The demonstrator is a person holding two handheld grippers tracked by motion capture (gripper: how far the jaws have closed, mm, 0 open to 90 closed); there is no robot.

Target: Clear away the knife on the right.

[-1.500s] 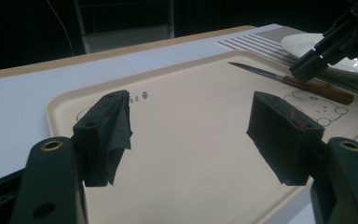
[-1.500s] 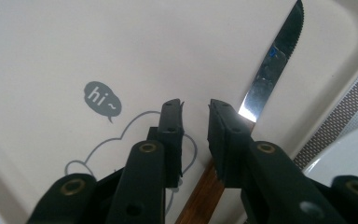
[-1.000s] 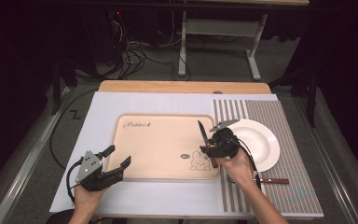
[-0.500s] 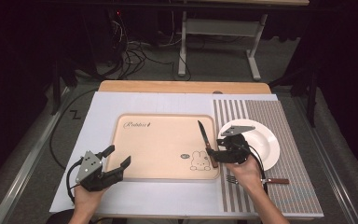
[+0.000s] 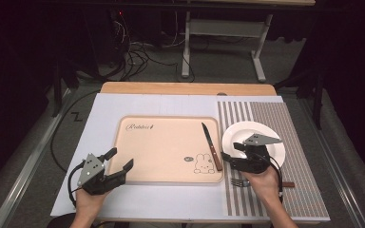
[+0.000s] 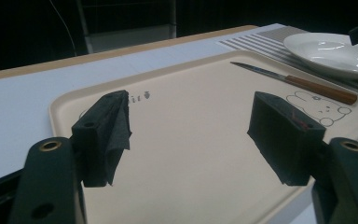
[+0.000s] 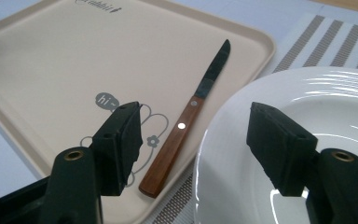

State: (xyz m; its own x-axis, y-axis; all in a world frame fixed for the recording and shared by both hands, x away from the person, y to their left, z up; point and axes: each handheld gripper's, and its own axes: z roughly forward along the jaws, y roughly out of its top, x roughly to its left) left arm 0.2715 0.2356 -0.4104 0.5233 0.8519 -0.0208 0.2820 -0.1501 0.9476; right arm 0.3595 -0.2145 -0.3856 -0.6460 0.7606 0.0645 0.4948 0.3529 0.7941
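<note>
While the right hand-held gripper hangs over the near-left rim of the white plate w/ its jaws just having been opening and nothing between them, the knife lies flat on the beige tray, by the tray's right edge, blade toward the far side, wooden handle toward the near side, just left of the plate. Left hand-held gripper sits spread and empty at the tray's near-left corner, apart from everything. Risks, as I judge them: knife handle lies very close to the tray's raised lip and the plate rim, so a jaw coming down for it could hit the lip or plate instead, nudge the plate across the striped mat, or skid the knife off line. Thin flat handle gives little to pinch; pads may slip over it and snap empty. If the plate is the target, a one-sided rim pinch w/ smooth glaze could let it tip. Fork on the mat by the near bench edge sits under the right wrist; a dropped wrist could knock it.
</note>
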